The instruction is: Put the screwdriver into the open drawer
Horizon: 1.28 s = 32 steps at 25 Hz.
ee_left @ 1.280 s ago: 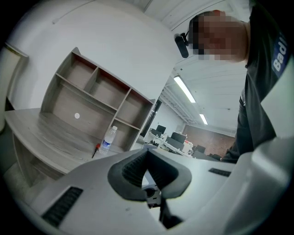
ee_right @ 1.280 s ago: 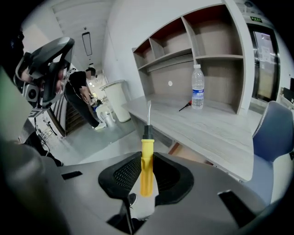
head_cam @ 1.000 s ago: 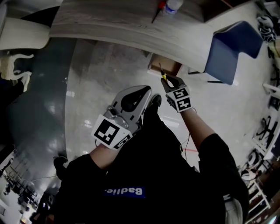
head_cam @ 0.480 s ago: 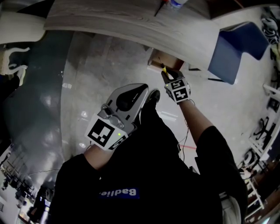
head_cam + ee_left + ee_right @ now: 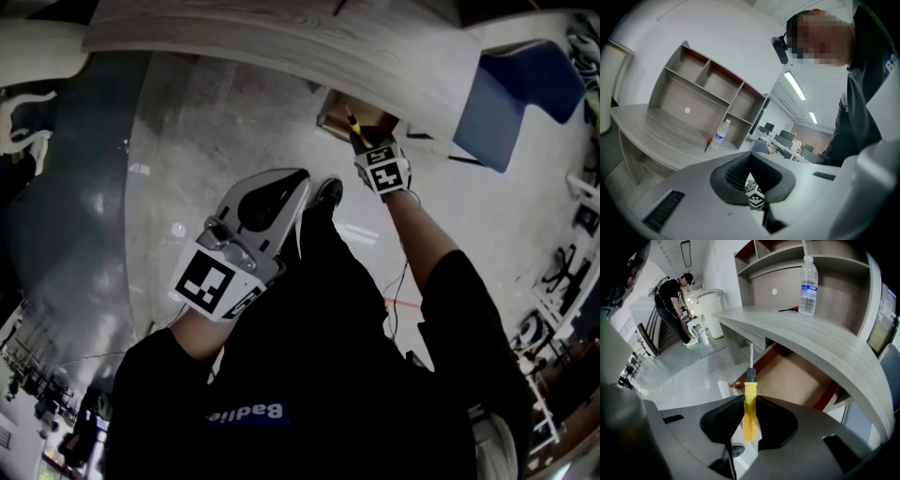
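Note:
My right gripper is shut on the yellow handle of a screwdriver, whose metal shaft points ahead toward the open drawer. The drawer shows a bare brown bottom under the grey desk top. In the head view the right gripper holds the screwdriver at the front edge of the drawer. My left gripper hangs near the person's body, well short of the drawer. In the left gripper view its pads meet at the tips with nothing between them.
A curved grey desk with shelves carries a water bottle and a red-handled screwdriver. A blue chair stands right of the drawer. Another person stands far off beside a white chair. The floor is glossy.
My right gripper has sunk and moved with the screwdriver to the drawer's opening. The left gripper has dropped a little and stayed shut.

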Available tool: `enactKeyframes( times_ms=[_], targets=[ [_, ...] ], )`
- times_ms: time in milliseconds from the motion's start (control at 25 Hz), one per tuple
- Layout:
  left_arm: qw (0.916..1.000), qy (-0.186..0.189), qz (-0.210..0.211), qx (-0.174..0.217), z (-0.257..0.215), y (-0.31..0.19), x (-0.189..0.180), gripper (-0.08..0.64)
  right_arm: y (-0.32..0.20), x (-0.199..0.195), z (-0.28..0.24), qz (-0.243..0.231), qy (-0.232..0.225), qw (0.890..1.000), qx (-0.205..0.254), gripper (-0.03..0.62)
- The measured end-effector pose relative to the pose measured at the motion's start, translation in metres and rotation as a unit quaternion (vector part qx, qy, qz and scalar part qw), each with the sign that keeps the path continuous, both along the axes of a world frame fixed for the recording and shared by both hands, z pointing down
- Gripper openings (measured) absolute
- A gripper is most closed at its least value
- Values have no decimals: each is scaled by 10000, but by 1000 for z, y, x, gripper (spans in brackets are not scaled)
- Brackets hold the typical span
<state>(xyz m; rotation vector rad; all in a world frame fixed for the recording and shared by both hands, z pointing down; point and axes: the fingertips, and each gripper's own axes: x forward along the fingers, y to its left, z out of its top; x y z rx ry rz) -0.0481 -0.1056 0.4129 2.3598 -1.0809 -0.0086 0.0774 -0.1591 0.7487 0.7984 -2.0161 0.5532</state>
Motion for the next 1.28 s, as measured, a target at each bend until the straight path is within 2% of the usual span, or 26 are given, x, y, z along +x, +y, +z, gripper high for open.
enactKeyframes(
  times_ms=[160,560,720,920,1160,1280],
  targets=[
    [10000,7,35,-88,7,3,1,2,-6,3,10,7,100,9999,-38,100],
    [9998,0,53,-210,17,3,-3,2,-22,10,32,435,155,9987,-236,100],
    [9997,-30,23,-244,19,3,-7,2,-28,10,41,866,6,9954,-403,100],
    [9999,-38,2,-145,20,-2,-6,2,-37,13,51,1615,-203,9848,-600,98],
    [9997,-70,68,-239,24,-1,-5,2,-42,12,58,1981,-229,9781,-591,100],
    [9997,-44,63,-232,25,-2,-2,2,-42,15,61,2348,-349,9690,-680,100]
  ],
)
